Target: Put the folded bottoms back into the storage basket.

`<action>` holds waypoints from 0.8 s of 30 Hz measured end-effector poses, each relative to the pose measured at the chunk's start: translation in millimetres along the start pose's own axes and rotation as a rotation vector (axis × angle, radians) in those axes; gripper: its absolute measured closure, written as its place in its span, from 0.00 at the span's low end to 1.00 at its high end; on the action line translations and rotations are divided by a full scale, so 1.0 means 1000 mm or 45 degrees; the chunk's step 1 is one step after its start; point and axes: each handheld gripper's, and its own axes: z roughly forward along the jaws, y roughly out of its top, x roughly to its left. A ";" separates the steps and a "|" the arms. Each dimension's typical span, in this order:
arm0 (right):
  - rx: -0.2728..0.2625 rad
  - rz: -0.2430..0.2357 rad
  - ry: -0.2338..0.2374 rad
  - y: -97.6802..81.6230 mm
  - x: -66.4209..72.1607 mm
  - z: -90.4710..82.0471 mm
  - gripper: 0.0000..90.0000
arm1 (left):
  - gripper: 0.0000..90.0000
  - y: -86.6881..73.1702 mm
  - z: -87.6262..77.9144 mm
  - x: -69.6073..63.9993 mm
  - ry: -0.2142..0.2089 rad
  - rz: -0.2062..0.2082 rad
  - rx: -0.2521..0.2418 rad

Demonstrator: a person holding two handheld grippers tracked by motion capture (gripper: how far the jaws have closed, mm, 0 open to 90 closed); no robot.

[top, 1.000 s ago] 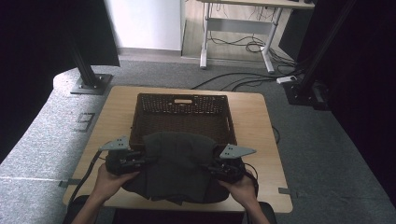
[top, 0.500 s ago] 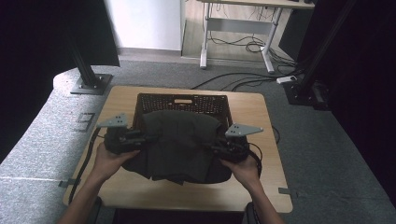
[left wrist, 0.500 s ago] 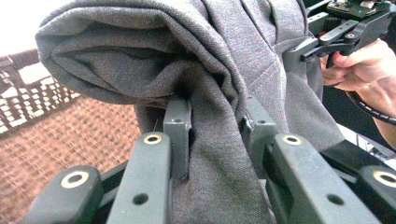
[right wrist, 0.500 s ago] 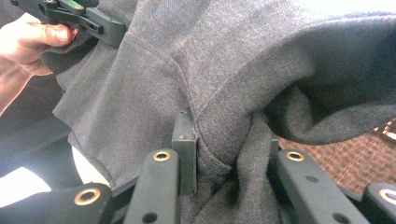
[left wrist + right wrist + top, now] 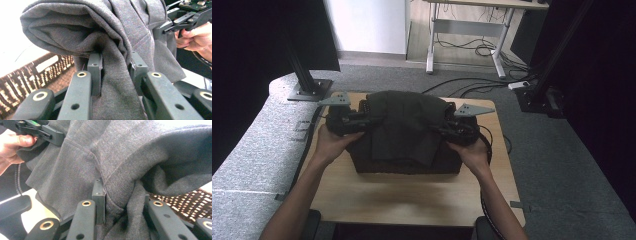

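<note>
Grey garment, folded thick, hangs between two hand-held tongs above a dark woven basket on a wooden table. Left tongs are clamped on a bunched fold at the cloth's left edge; in the left gripper view that fold is pinched between both black jaws, with the basket's weave visible below. Right tongs are clamped on the opposite edge, and the right gripper view shows a seam of the fabric squeezed between those jaws. Both of the person's hands grip the tools from the near side, forearms reaching in over the table's front edge. Loose cloth drapes down over the basket's near rim.
</note>
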 end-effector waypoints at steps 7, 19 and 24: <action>0.022 0.010 -0.062 0.015 -0.019 0.017 0.77 | 0.77 0.008 0.014 0.024 0.049 -0.006 0.006; 0.084 0.038 -0.136 0.009 -0.050 0.058 0.77 | 0.77 -0.007 0.044 0.064 0.093 -0.046 0.038; 0.128 0.060 -0.160 -0.003 -0.061 0.073 0.77 | 0.77 -0.020 0.059 0.073 0.111 -0.077 0.086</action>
